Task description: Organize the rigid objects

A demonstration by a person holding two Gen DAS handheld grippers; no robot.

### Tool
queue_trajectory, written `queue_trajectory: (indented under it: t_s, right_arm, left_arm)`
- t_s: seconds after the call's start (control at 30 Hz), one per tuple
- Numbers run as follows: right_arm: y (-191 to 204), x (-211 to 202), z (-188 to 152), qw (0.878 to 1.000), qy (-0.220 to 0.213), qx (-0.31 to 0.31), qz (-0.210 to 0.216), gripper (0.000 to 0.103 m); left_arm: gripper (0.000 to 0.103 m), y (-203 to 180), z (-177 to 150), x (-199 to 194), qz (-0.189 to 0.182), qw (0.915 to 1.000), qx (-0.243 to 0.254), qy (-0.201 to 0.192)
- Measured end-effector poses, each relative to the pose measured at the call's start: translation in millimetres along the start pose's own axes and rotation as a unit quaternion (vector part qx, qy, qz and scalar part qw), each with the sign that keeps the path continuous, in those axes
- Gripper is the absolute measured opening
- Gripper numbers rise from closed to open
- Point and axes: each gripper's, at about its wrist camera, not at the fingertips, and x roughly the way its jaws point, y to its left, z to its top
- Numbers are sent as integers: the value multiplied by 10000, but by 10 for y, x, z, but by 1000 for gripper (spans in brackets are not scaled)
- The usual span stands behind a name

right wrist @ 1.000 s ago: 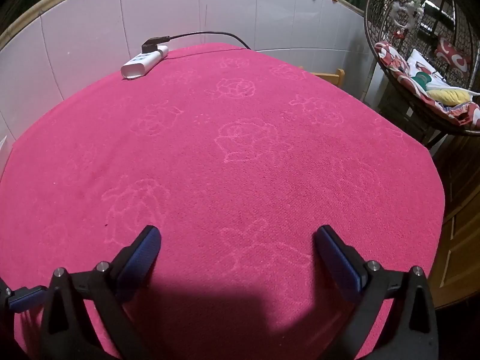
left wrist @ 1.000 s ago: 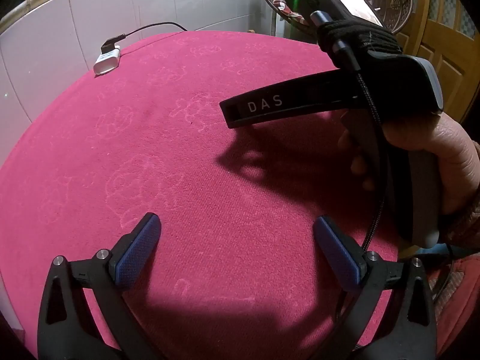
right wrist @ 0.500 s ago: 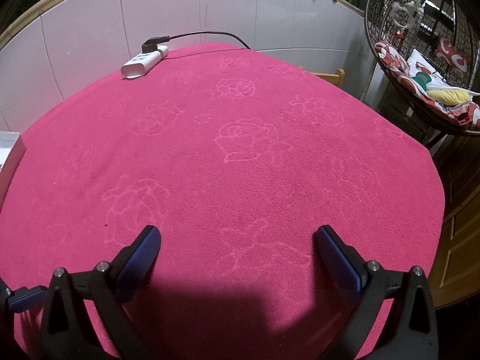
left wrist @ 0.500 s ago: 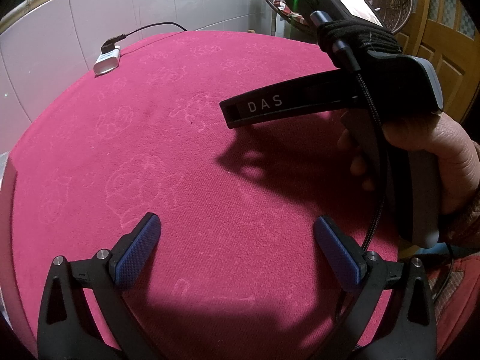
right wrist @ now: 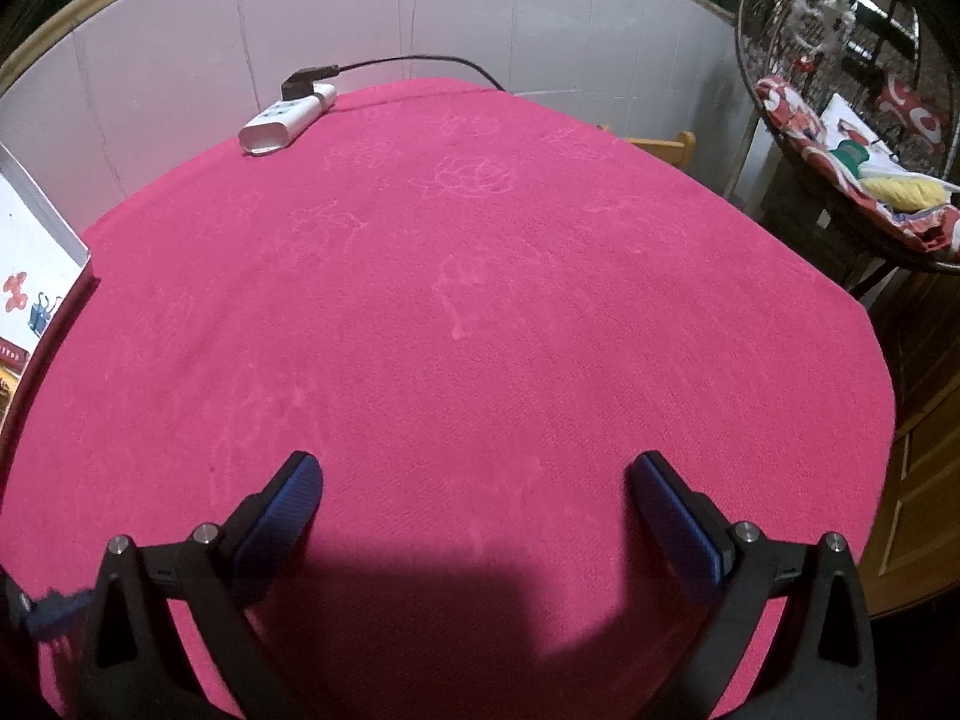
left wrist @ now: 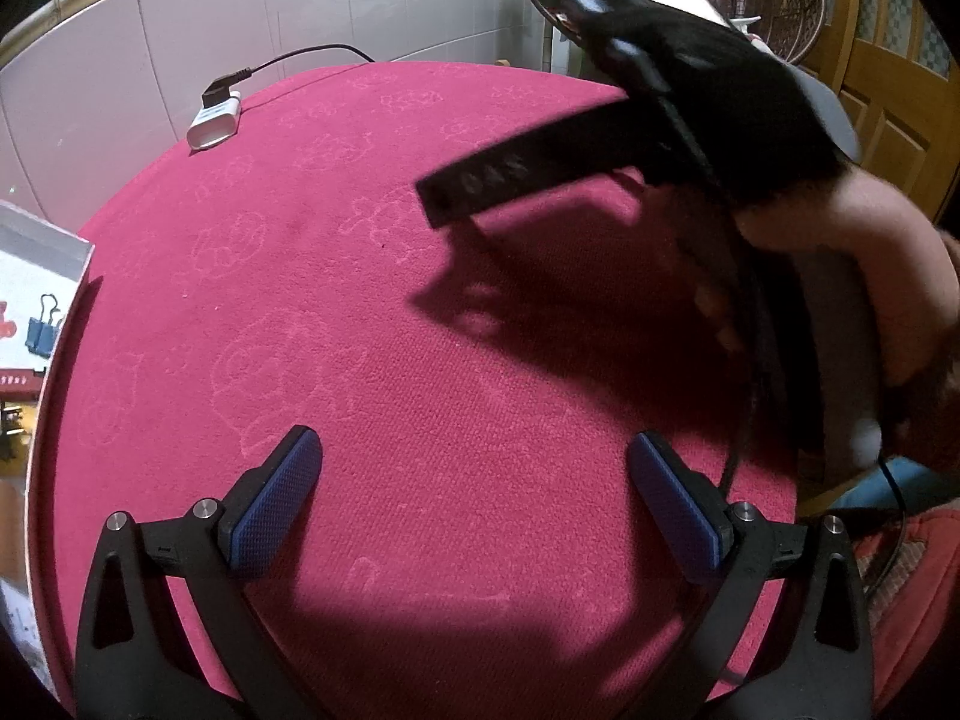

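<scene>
Two grippers — left (left wrist: 474, 504), right (right wrist: 474, 510) — spread over one cloth (right wrist: 480, 300).

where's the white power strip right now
The white power strip lies at the far left edge of the pink tablecloth beside the tiled wall, a black plug in its far end.
</scene>
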Motion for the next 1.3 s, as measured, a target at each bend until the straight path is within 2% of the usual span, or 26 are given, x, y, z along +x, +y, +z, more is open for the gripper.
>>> queue_trajectory:
  t_s: [0.33,1.3]
  right_arm:
    - [300,226,343,9986,-199,-275,411,103]
    - [322,271,369,9988,-166,-345,315,103]
  left_arm:
    - [103,-11,5,12,6,10000,4,1]
    - [103,-13,1,-20,8,10000,3,2]
